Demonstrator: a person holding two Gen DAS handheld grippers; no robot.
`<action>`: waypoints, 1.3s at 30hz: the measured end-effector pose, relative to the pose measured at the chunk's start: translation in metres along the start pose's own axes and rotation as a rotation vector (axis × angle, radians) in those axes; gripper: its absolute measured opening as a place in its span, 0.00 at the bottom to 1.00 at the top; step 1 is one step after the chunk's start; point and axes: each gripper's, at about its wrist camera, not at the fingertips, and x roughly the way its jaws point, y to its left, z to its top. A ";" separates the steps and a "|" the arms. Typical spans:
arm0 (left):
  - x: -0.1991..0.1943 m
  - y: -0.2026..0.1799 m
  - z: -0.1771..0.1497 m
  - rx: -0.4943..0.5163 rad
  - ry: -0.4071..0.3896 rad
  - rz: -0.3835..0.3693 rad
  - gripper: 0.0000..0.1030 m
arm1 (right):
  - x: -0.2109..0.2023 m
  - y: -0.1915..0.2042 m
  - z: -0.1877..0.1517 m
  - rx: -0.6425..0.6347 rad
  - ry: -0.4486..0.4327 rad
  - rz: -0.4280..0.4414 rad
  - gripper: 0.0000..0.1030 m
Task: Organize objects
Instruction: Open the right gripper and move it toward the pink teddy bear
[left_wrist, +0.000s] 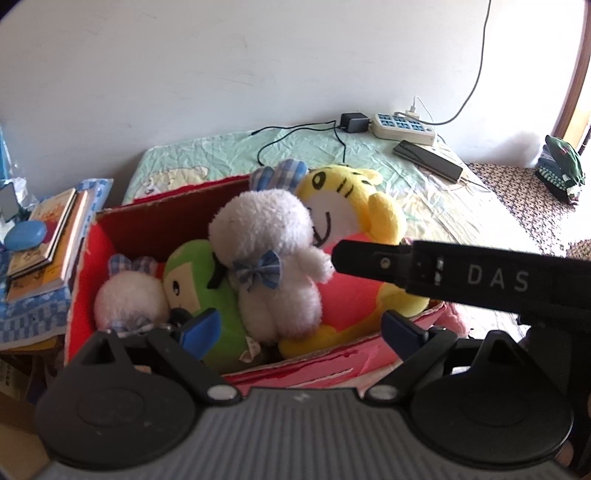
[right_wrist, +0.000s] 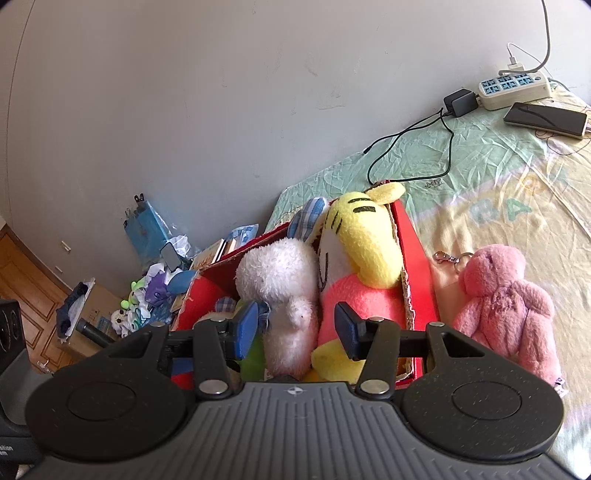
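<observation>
A red cardboard box (left_wrist: 122, 221) on the bed holds several plush toys. A white rabbit with a blue bow (left_wrist: 266, 251) lies on top, between a yellow tiger (left_wrist: 354, 199) and a green toy (left_wrist: 192, 273). A smaller white plush (left_wrist: 127, 299) sits at the box's left end. My left gripper (left_wrist: 301, 330) hangs open over the box's near edge, holding nothing. My right gripper (right_wrist: 295, 325) is open, with the white rabbit (right_wrist: 284, 280) between its pads, and one of its fingers (left_wrist: 369, 260) touches the rabbit's arm. A pink bear (right_wrist: 509, 306) lies on the bed right of the box (right_wrist: 421, 266).
A power strip (left_wrist: 402, 127), a black charger (left_wrist: 354, 122), cables and a phone (left_wrist: 428, 160) lie at the bed's far end. Books (left_wrist: 48, 236) and a blue case (left_wrist: 26, 234) are stacked left of the box. Clutter and a cardboard carton (right_wrist: 92, 314) cover the floor.
</observation>
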 end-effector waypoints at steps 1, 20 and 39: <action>-0.002 0.000 0.000 -0.004 -0.004 0.004 0.91 | -0.001 0.000 0.000 -0.005 0.002 0.005 0.49; -0.022 -0.028 -0.005 -0.089 0.013 0.147 0.92 | -0.023 -0.005 0.009 -0.071 0.090 0.140 0.49; -0.009 -0.072 -0.030 -0.173 0.087 0.189 0.92 | -0.042 -0.032 0.003 -0.116 0.204 0.209 0.49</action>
